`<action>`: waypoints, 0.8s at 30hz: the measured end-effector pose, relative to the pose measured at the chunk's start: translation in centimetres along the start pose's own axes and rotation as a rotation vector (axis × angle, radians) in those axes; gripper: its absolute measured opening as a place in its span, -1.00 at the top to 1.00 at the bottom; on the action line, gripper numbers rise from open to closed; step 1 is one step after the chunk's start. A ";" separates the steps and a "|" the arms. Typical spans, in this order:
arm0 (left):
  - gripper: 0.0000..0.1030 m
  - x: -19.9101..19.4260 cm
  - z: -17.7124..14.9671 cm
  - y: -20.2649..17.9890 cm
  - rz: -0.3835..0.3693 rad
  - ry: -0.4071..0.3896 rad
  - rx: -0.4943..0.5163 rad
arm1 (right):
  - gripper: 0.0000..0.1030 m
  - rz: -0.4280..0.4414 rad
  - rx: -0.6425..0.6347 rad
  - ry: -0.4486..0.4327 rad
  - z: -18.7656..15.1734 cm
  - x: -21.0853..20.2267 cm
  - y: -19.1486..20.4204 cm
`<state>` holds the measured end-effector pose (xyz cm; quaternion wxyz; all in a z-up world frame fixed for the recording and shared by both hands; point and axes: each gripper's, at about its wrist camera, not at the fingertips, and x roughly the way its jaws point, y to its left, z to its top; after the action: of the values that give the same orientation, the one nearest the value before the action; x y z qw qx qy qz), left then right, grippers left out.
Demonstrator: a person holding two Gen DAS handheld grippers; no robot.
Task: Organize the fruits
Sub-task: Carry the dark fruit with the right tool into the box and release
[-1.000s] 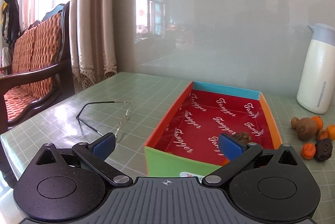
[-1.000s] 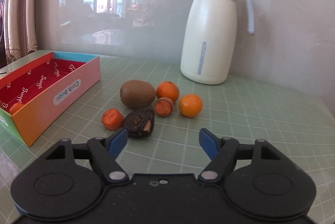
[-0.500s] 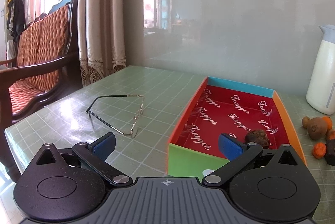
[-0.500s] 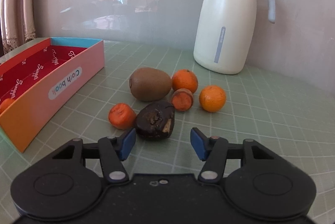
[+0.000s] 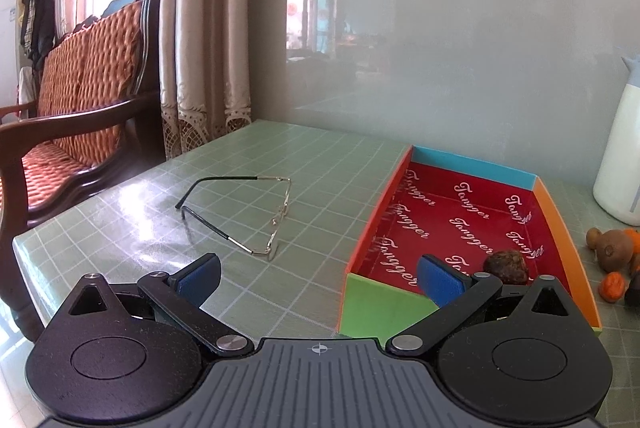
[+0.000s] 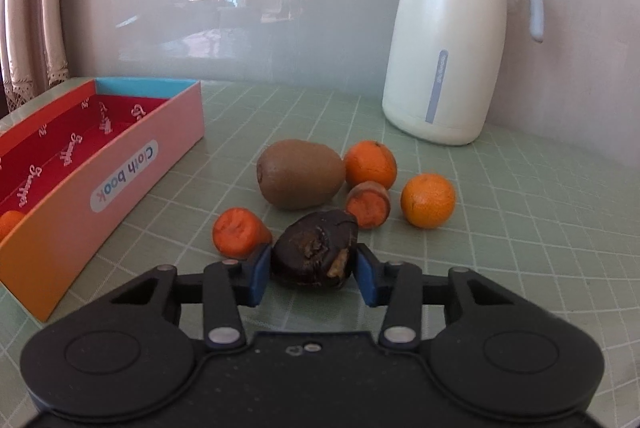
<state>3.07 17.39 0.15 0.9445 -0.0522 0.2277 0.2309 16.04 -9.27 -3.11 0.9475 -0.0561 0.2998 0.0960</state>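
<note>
The dark fruit is seen low in the centre of the right wrist view, lying on the table directly between the blue pads of the right gripper. The jaws are closing on it: the left pad appears to touch its side, while contact at the right pad cannot be told. Its long axis is judged to lie roughly across the frame, from pad to pad. The box is set at the left of that frame, well apart, so a carry leftward is judged to follow. In the left wrist view the left gripper is held wide and empty, low in the frame, near the box's green end. Only that view shows the brown fruit inside the box and the glasses; only the right view shows the kiwi whole.
</note>
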 end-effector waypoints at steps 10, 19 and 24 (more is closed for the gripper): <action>-1.00 -0.4 0.0 1.0 0.017 -0.006 0.001 | 0.18 0.033 0.011 -0.051 0.9 -1.4 1.2; -1.00 -0.5 -0.2 3.6 0.061 -0.018 -0.027 | 0.18 0.114 -0.004 -0.108 1.6 -2.7 5.1; -1.00 -0.3 -0.3 4.3 0.070 -0.006 -0.028 | 0.18 0.171 -0.025 -0.157 2.0 -3.8 7.5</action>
<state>0.75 21.08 0.06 0.9357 -0.0566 0.2234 0.2672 12.49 -2.16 0.30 0.9556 -0.0346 0.2271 0.1843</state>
